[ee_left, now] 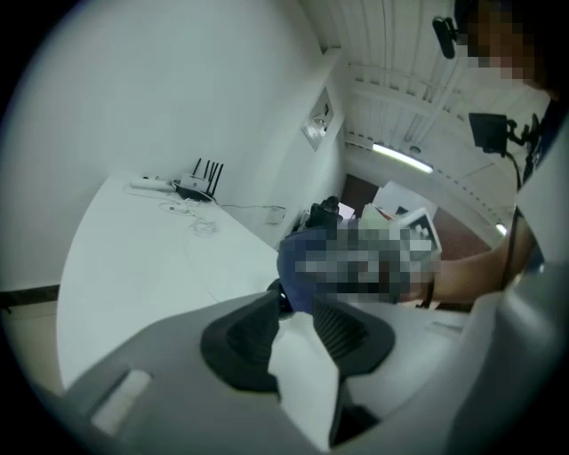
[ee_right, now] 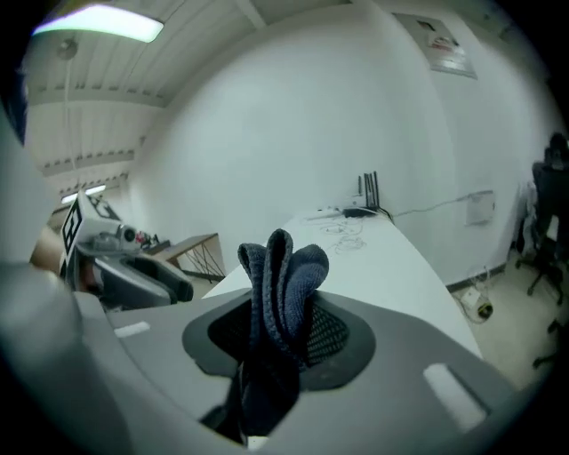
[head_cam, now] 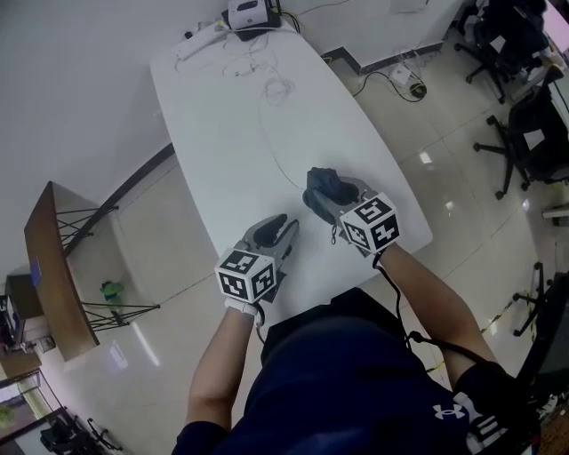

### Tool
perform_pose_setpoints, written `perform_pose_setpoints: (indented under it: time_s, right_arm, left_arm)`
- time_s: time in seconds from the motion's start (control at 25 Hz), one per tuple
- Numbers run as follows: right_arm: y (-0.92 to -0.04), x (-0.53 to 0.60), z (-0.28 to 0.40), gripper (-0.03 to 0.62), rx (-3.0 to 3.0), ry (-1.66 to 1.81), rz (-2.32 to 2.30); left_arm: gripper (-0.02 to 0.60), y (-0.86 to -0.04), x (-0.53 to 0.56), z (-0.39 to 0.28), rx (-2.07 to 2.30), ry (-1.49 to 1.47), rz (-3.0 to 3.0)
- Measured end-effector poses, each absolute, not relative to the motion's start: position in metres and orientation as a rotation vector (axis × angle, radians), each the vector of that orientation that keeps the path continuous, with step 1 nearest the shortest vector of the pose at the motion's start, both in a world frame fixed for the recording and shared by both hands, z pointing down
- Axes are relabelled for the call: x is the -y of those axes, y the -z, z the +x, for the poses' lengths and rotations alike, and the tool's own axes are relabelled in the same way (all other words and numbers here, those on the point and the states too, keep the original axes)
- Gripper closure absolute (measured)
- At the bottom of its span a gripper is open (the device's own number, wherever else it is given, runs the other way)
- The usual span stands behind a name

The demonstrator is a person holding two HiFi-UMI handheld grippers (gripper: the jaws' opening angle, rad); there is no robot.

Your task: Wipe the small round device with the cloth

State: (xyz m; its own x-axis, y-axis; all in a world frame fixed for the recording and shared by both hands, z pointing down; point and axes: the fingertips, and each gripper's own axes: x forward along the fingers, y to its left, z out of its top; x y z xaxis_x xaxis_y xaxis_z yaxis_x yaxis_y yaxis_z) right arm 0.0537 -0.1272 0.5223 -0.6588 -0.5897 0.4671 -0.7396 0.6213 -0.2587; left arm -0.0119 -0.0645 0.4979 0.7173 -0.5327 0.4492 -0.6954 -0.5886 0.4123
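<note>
Pre-wipe stage: the right gripper (ee_right: 277, 307) pinches the bunched cloth (ee_right: 283, 267), and the left gripper (ee_left: 293, 307) nips what appears to be the small round device (ee_left: 281, 299); wiping contact is not evident.

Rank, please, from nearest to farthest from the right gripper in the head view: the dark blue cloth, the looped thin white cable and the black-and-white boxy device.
1. Dark blue cloth: clamped by the right gripper.
2. Looped thin white cable: mid-table, beyond the cloth.
3. Black-and-white boxy device: far end of the white table.
</note>
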Motion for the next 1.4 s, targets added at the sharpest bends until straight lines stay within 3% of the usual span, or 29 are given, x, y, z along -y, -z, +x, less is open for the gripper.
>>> perform_pose_setpoints:
  time_s: [0.2,0.36,0.68,0.92,1.12,1.28,1.4]
  right_arm:
    - [-0.565,0.144,0.095,0.477,2.412,-1.121,1.060]
    - [-0.611,0.138,0.110,0.477,2.338,-1.275,1.012]
    - [-0.641,0.126,0.103,0.477,2.264,-1.206,1.032]
    - [-0.575,0.141,0.127,0.476,2.407,-1.112,1.123]
    - [-0.499,0.130,0.069,0.476,2.620,-0.989,0.736]
    - [-0.523,0.127,0.042,0.477,2.455,-0.759,0.549]
    - [-0.532,0.143,0.043,0.477,2.384,-0.778,0.524]
  left_arm:
    - [0.440,-0.512,0.074,0.009,0.929,-0.552,2.389]
    - [0.428,-0.525,0.085,0.028,0.948,-0.707,2.415]
    - [0.428,-0.531,0.092,0.040,0.954,-0.722,2.408]
    - [0.430,-0.533,0.091,0.040,0.956,-0.697,2.419]
    - [0.430,-0.541,0.087,0.035,0.962,-0.641,2.404]
    - [0.430,-0.546,0.077,0.026,0.986,-0.618,2.388]
    - [0.433,-0.545,0.069,0.014,1.001,-0.607,2.368]
